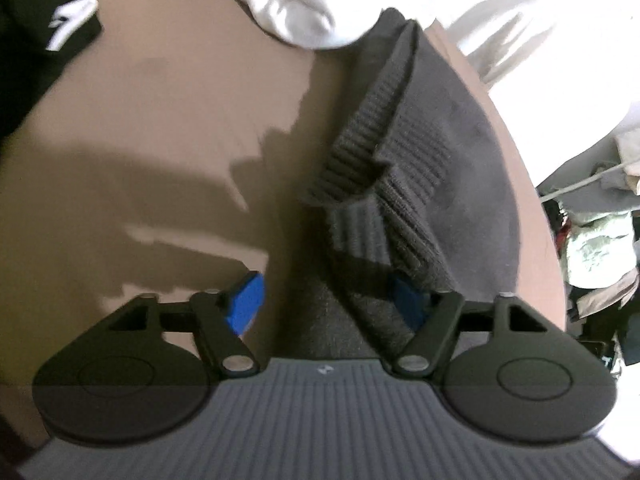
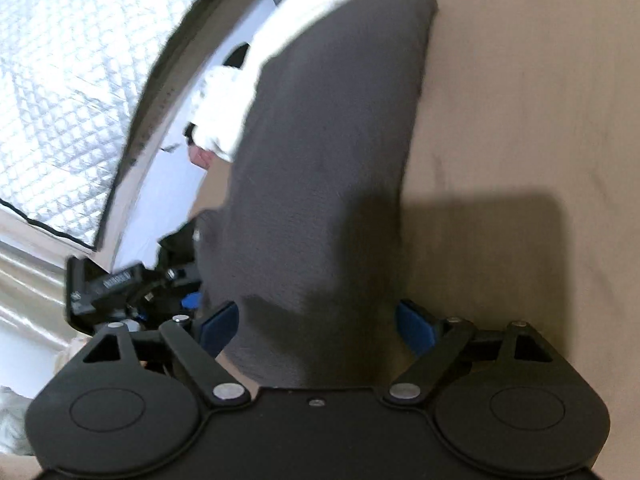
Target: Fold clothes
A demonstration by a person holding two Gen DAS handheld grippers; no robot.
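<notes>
The left gripper [image 1: 328, 304] stands with its blue pads [image 1: 246, 300] spread wide, pressing on nothing; the ribbed hem of the dark grey garment [image 1: 400, 168] lies between them, nearer the right pad. The right gripper [image 2: 316, 324] is likewise parted wide — the smooth body of the same grey cloth runs up between its fingers [image 2: 218, 326], which do not pinch it.

The garment lies in a long band on the brown table [image 1: 160, 120], close to the table's curved edge. At its far end a heap of white clothing [image 1: 296, 4] overlaps it, and a black piece with white lettering [image 1: 40, 40] sits well apart at the table's left. Beyond the edge lies a clutter of mixed fabrics [image 1: 592, 240], too blurred to sort. In the right wrist view, a quilted silver sheet [image 2: 68, 92] hangs off the table — below it part of the other gripper's black body shows.
</notes>
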